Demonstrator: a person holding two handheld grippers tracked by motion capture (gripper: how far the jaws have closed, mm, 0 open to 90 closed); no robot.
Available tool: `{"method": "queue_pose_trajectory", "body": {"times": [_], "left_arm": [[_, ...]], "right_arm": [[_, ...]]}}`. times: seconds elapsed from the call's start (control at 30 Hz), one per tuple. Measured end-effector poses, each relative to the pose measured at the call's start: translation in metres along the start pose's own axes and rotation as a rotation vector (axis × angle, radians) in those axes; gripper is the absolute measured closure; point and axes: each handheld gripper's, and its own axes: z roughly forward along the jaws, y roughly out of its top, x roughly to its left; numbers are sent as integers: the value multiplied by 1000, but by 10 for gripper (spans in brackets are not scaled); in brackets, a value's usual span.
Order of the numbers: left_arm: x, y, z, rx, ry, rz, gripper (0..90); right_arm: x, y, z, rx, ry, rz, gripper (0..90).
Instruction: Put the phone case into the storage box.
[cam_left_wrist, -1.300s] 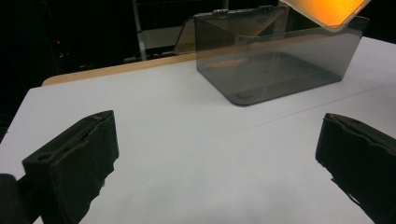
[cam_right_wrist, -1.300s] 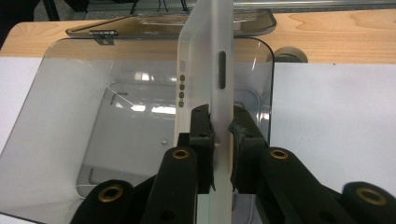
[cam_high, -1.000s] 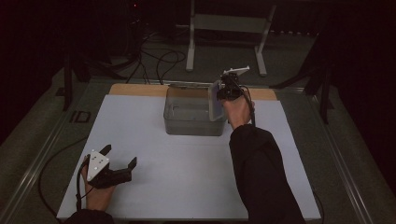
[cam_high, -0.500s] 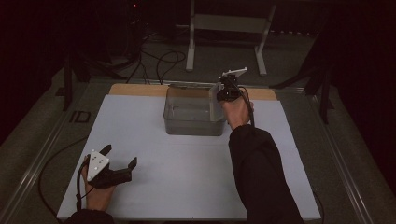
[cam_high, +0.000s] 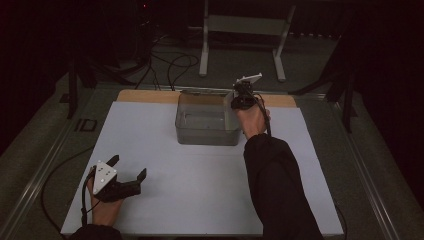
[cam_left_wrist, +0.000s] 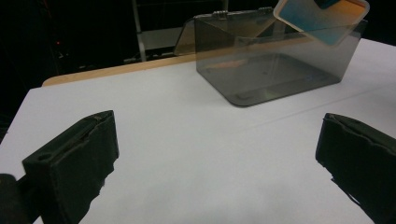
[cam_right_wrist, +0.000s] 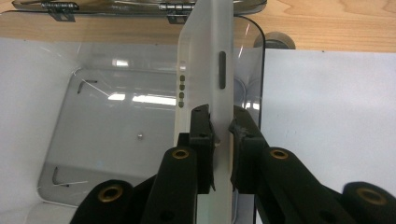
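A clear grey plastic box (cam_high: 207, 137) stands open at the back middle of the white table top, its lid (cam_right_wrist: 140, 5) folded back on hinges. My right gripper (cam_right_wrist: 219, 126) is shut on a thin translucent phone case (cam_right_wrist: 208, 60), held edge-up just inside the box's right wall (cam_right_wrist: 259, 74). In the high view that gripper (cam_high: 240, 97) hovers at the box's right end. The left gripper view shows the case (cam_left_wrist: 322, 16) tilted above the box (cam_left_wrist: 275, 70). My left gripper (cam_high: 129, 165) rests at the near left, jaws open with nothing between them (cam_left_wrist: 217, 154).
A white sheet (cam_high: 200, 200) covers the table, with a strip of bare wood (cam_high: 145, 96) along the far edge. A metal stand (cam_high: 240, 30) and cables (cam_high: 165, 65) lie on the floor beyond. A small round fitting (cam_right_wrist: 274, 41) sits on the wood behind the box.
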Motion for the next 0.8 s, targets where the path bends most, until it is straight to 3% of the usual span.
{"method": "queue_pose_trajectory", "body": {"times": [0.8], "left_arm": [[1,0,-1,-4,0,-2,3]], "right_arm": [[0,-3,13,30,-56,-14,818]]}}
